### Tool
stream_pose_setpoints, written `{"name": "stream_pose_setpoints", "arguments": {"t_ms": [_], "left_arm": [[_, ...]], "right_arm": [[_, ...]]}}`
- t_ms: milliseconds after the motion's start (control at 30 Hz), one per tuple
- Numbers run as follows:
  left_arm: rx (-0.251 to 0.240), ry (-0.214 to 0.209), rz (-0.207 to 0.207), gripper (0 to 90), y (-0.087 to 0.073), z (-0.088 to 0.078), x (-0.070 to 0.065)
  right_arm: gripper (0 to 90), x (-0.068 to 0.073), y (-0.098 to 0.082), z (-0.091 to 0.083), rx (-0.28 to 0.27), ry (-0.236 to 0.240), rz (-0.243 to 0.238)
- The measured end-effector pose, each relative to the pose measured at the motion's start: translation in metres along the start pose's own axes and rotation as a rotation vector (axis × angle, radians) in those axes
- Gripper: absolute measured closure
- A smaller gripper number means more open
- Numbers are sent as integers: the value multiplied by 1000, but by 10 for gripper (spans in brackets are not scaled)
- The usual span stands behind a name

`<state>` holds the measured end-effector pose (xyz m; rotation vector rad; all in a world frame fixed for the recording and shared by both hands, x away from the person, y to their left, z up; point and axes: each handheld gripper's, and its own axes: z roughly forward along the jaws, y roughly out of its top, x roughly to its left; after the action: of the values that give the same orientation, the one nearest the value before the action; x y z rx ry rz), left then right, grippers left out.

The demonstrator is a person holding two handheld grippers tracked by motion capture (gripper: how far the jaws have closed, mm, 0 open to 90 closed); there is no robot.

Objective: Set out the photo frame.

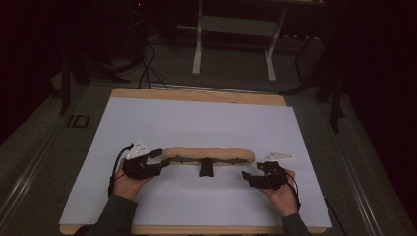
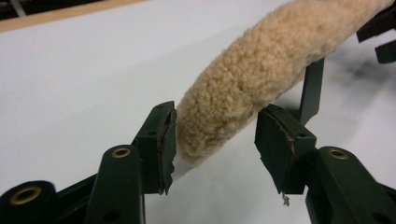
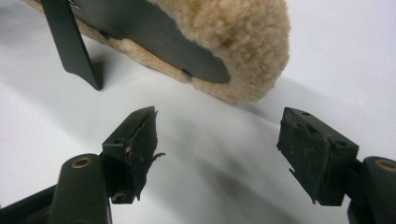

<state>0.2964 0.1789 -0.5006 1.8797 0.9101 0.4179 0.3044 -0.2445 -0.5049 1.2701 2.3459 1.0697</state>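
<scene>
No readable text, label, brand, number or sign appears anywhere: none on the fleecy pad (image 1: 209, 155), none on either tool's black parts, and none on the white desk (image 1: 196, 123) surface.

Count: 1 fleece pad (image 1: 209, 154) w/ 1 black strap (image 1: 207, 167), left end between left gripper (image 1: 160, 159) fingers; 2 grippers total, right gripper (image 1: 247, 178); 1 table (image 1: 196, 123).
</scene>
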Motion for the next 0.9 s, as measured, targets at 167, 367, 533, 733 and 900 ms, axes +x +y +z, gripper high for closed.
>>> {"name": "stream_pose_setpoints", "arguments": {"t_ms": [167, 367, 533, 733, 900], "left_arm": [[-62, -42, -34, 472, 2, -10, 3], [-109, -50, -46, 486, 6, -20, 5], [-133, -36, -55, 505, 9, -24, 7], [-121, 4, -60, 566, 11, -25, 9], [-91, 63, -48, 639, 13, -20, 10]], "right_arm": [[242, 2, 1, 1, -3, 23, 0], [195, 6, 1, 4, 6, 44, -10], [205, 11, 2, 6, 12, 43, -38], [395, 17, 2, 8, 1, 33, -55], [644, 26, 3, 10, -41, 37, -62]]}}
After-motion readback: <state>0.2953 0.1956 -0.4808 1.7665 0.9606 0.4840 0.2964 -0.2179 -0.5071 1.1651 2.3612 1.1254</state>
